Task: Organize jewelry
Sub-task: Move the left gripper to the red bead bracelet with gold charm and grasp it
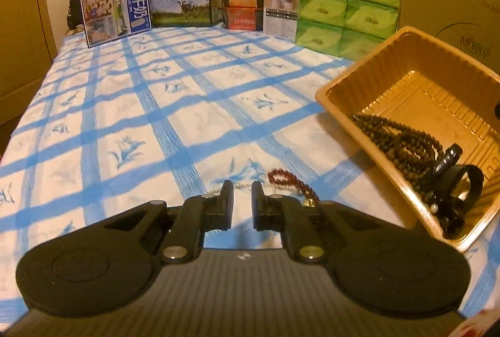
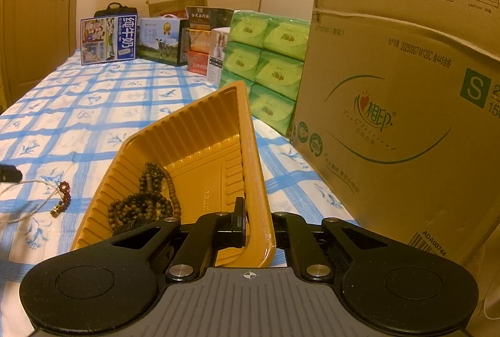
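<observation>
- Far left of the right wrist view: a pearl strand [image 2: 18, 185] lies loose on the bed [image 2: 93, 106], trailing off the left edge; it is not yet in the tray.
- Just right of it, lower left of that view, a red bead bracelet [image 2: 64, 196] lies on the sheet, close to the tray's outer wall but outside it. In the left wrist view it sits just beyond the fingertips, lower centre.
- Lower centre of the left wrist view: the left gripper [image 1: 242, 196] hovers low over the sheet with its fingers parted and nothing between them, aimed at the pearls and red beads. I judge picking one of these up to be the step in hand.
- Centre of the right wrist view: the golden plastic tray [image 2: 187, 115] is tipped up on one side. Inside it lies a heap of dark bead strands [image 2: 147, 202]; the left wrist view also shows a black band-like piece [image 1: 459, 187] in the tray's lower right corner.
- Lower centre right: the right gripper [image 2: 256, 224] pinches the tray's near wall, one finger inside and the other hidden behind the rim.
- Progress, as I judge it: roughly half done, with dark beads and the black piece stowed and two pieces left on the bed.
</observation>
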Action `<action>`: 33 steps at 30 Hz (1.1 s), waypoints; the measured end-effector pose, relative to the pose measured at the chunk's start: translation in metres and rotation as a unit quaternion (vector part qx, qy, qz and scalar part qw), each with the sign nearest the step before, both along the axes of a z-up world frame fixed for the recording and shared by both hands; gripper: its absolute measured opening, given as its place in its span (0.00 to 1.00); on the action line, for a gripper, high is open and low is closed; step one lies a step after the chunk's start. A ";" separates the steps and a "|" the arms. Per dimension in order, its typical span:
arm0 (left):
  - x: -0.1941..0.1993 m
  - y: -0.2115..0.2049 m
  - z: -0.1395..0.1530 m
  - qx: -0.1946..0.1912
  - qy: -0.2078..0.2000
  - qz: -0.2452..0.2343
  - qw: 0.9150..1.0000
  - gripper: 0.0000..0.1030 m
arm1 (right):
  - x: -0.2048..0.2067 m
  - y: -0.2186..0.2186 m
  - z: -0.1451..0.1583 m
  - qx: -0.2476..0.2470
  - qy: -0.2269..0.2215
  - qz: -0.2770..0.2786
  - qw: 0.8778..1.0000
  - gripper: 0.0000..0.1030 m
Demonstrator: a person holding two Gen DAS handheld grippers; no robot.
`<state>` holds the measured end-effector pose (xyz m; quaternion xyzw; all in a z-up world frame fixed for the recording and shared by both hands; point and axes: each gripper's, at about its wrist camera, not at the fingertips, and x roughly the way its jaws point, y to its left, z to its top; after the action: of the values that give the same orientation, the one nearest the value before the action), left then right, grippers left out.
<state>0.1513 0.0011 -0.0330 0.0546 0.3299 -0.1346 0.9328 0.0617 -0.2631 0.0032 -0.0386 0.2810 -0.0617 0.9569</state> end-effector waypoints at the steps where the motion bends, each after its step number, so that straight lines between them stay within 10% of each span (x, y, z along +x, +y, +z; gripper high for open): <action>1: -0.001 -0.004 -0.002 -0.001 0.001 -0.004 1.000 0.09 | 0.000 0.000 0.000 -0.001 0.000 0.000 1.000 0.06; 33: -0.002 -0.057 -0.032 0.025 0.014 -0.062 0.998 0.12 | 0.001 -0.001 -0.003 -0.003 0.002 0.000 1.000 0.06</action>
<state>0.1491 -0.0557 -0.0646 0.0960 0.3421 -0.1847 0.9163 0.0625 -0.2640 -0.0001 -0.0418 0.2828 -0.0628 0.9562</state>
